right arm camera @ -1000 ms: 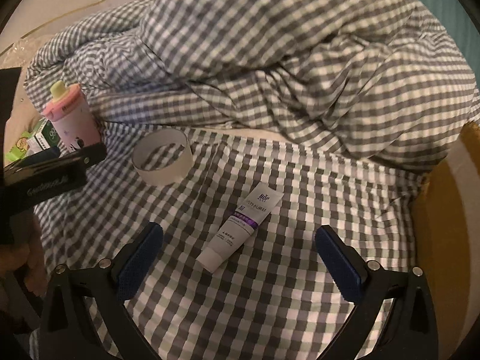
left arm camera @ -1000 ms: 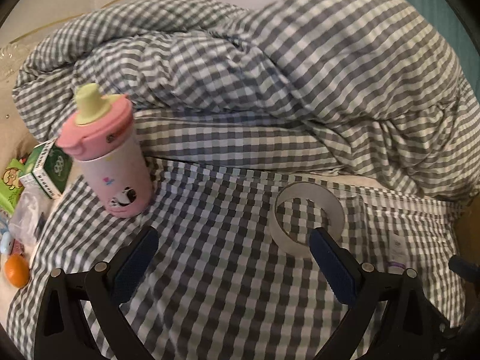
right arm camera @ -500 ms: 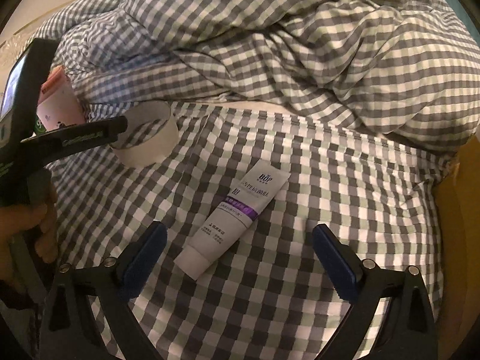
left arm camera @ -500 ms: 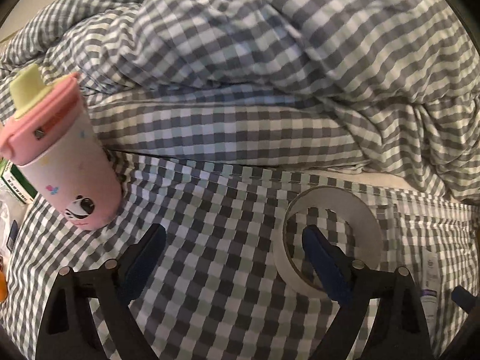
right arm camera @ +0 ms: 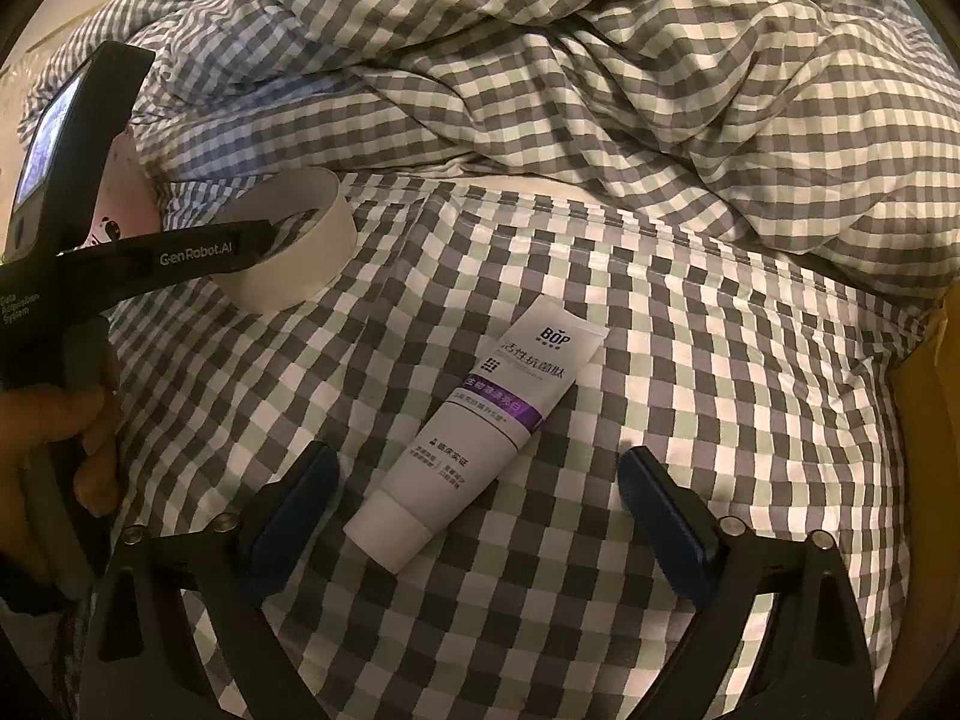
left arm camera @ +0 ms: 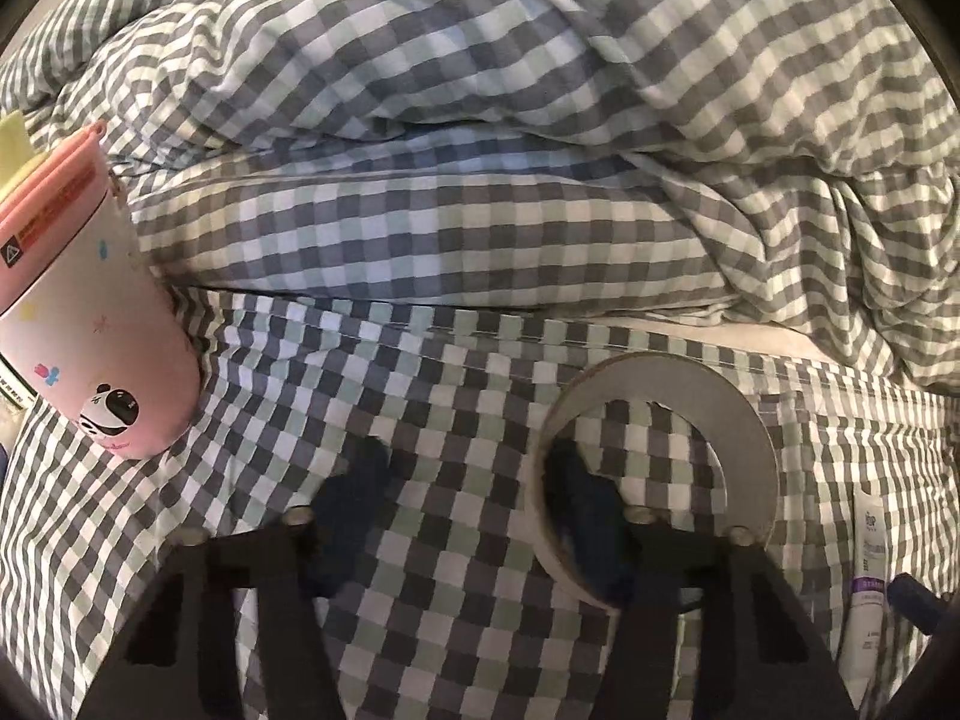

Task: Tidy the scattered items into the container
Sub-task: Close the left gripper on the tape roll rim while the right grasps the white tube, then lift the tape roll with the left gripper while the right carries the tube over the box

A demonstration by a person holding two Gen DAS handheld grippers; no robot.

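A white tape roll [left arm camera: 744, 426] lies flat on the checked bed sheet. My left gripper [left arm camera: 474, 480] is open; its right finger sits inside the roll's hole and its left finger outside, so the jaws straddle the near wall. The roll also shows in the right wrist view [right arm camera: 294, 264]. A white and purple toothpaste tube [right arm camera: 480, 426] lies on the sheet. My right gripper [right arm camera: 480, 498] is open and low over the tube's cap end, one finger on each side. A pink panda cup [left arm camera: 90, 324] stands at the left.
A bunched checked duvet [left arm camera: 540, 90] fills the back of the bed. A yellow-brown edge [right arm camera: 942, 390] shows at the far right of the right wrist view. The toothpaste tube [left arm camera: 867, 576] lies just right of the tape roll.
Both grippers have come down and forward. The left gripper's jaws have narrowed around the tape roll's wall. The right gripper has closed in on the toothpaste tube.
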